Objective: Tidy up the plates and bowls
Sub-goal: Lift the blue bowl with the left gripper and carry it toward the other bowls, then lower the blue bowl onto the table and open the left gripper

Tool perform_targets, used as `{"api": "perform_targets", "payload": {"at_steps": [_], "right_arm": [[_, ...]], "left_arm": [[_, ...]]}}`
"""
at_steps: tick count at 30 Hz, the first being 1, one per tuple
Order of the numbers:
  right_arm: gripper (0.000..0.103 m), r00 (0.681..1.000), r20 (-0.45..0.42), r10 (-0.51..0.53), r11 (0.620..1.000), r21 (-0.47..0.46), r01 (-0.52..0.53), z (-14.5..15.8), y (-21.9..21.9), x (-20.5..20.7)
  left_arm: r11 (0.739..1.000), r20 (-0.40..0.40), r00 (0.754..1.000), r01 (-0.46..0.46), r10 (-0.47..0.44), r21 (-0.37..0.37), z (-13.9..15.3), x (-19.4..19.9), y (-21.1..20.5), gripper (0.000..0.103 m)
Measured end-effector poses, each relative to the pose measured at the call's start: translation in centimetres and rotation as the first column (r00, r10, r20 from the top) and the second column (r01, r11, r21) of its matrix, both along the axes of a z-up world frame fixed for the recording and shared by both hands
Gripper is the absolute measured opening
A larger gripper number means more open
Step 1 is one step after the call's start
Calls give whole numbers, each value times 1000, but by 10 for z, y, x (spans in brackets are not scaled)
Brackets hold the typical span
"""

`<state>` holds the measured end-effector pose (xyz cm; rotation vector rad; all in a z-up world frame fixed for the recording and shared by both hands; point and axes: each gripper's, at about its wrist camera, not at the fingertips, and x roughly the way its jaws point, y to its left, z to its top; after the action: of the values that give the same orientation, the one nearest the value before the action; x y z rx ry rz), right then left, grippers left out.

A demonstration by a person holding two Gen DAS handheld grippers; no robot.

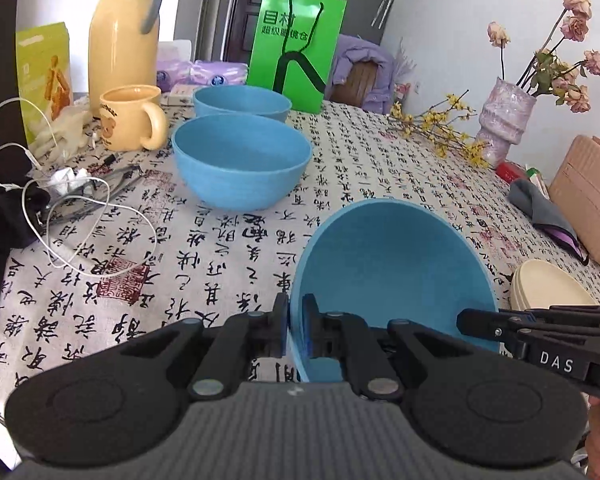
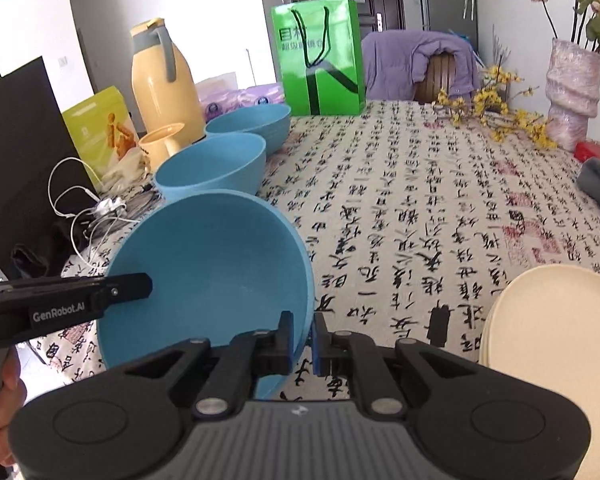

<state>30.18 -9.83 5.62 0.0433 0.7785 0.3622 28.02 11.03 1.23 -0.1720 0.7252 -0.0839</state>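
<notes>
- Left wrist view: the left gripper (image 1: 296,326) pinches the near-left rim of a blue bowl (image 1: 392,280), one finger outside the wall and one inside. The bowl is matte light blue, round and deep, tipped so its hollow faces the camera, toward 5 o'clock on the calligraphy tablecloth (image 1: 360,160).
- The right gripper (image 1: 466,323) reaches in from 3 o'clock to the bowl's right rim.
- Two more blue bowls of the same kind stand upright at 11 o'clock: the middle bowl (image 1: 242,162) and behind it the far bowl (image 1: 242,101), beside a yellow mug (image 1: 132,118).
- Cream plates (image 1: 548,286) are stacked at 4 o'clock.
- Right wrist view: the right gripper (image 2: 302,340) clamps the same bowl (image 2: 208,272) at its near-right rim, fingers narrow either side of the wall.
- The left gripper (image 2: 146,285) comes in from 9 o'clock; its grip cannot be told here.
- The plate stack (image 2: 556,320) lies at 4 o'clock.
</notes>
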Motion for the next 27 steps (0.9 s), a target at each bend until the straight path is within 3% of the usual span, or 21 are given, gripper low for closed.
{"api": "perform_targets", "payload": {"at_steps": [12, 14, 16, 18, 22, 23, 25, 27], "right_arm": [[17, 998, -65, -4, 999, 48, 7, -6, -2, 26], [18, 999, -47, 5, 999, 32, -3, -5, 1, 29], [34, 999, -35, 22, 1000, 15, -22, -5, 5, 30], [45, 999, -19, 37, 999, 18, -37, -4, 6, 30], [55, 999, 28, 17, 1000, 22, -17, -3, 2, 26], [57, 999, 50, 10, 1000, 29, -11, -1, -1, 23], [63, 994, 112, -5, 1000, 23, 3, 4, -6, 11], [68, 980, 199, -10, 1000, -4, 11, 9, -9, -6]], "left_arm": [[997, -31, 997, 76, -77, -30, -11, 28, 11, 11], [995, -29, 996, 88, -89, -39, -12, 30, 13, 18], [995, -10, 996, 90, -91, -45, -12, 29, 15, 44], [996, 29, 996, 84, -83, -27, -9, 24, 16, 47], [998, 98, 993, 66, -66, 3, -2, 9, 20, 65], [998, 128, 990, 50, -53, 22, 1, 2, 20, 67], [997, 209, 978, 8, -23, 72, 5, -17, 19, 84], [994, 269, 963, -51, 22, 100, 7, -36, 15, 90]]}}
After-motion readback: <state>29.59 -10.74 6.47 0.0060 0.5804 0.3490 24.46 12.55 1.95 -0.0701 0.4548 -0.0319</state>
